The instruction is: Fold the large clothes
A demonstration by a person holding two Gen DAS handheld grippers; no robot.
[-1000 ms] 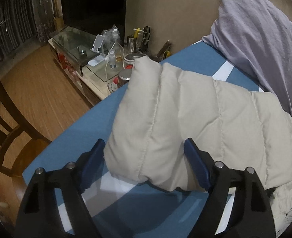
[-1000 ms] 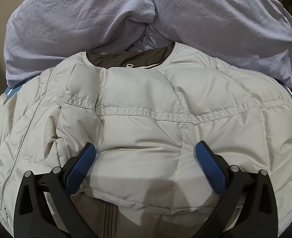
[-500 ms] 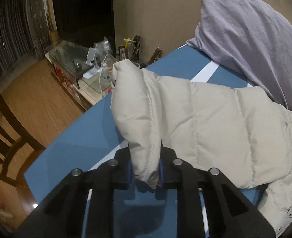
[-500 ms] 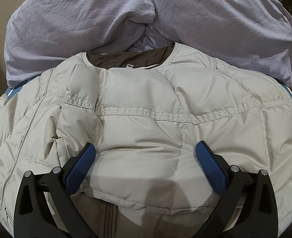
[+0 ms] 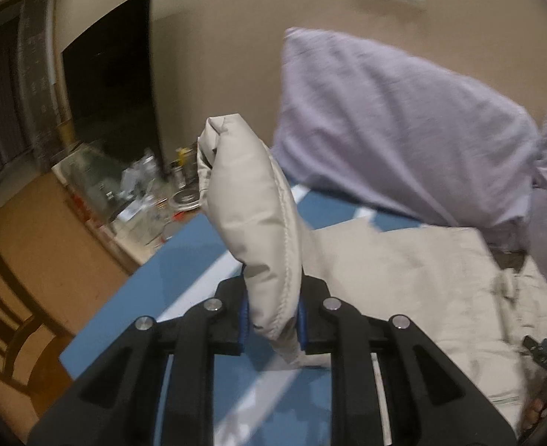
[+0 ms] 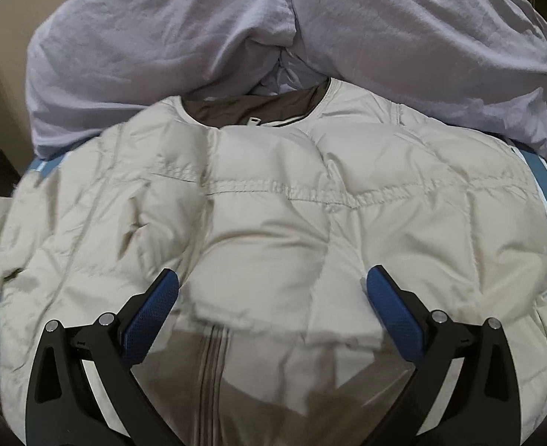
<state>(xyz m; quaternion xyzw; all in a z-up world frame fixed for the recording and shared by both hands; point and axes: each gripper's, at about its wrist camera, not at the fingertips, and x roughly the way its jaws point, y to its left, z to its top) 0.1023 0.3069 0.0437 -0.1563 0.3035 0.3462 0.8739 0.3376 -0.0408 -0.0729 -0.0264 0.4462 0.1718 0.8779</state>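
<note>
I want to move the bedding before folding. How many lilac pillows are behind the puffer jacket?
2. One pillow lies behind the jacket's collar on the left, the other pillow on the right, pressed together in the middle. More may be hidden beyond the frame.

1. I count one beige padded jacket [image 6: 273,230].
2. I count two lilac pillows [image 6: 154,48], side by side.
3. I count two grippers: left [image 5: 272,325], right [image 6: 272,308].
4. I count one dark television [image 5: 110,93].

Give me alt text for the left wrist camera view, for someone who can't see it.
The left gripper has its jaws shut on a beige puffer jacket sleeve, lifted above a blue bedsheet. A lilac pillow lies behind, blurred.
</note>
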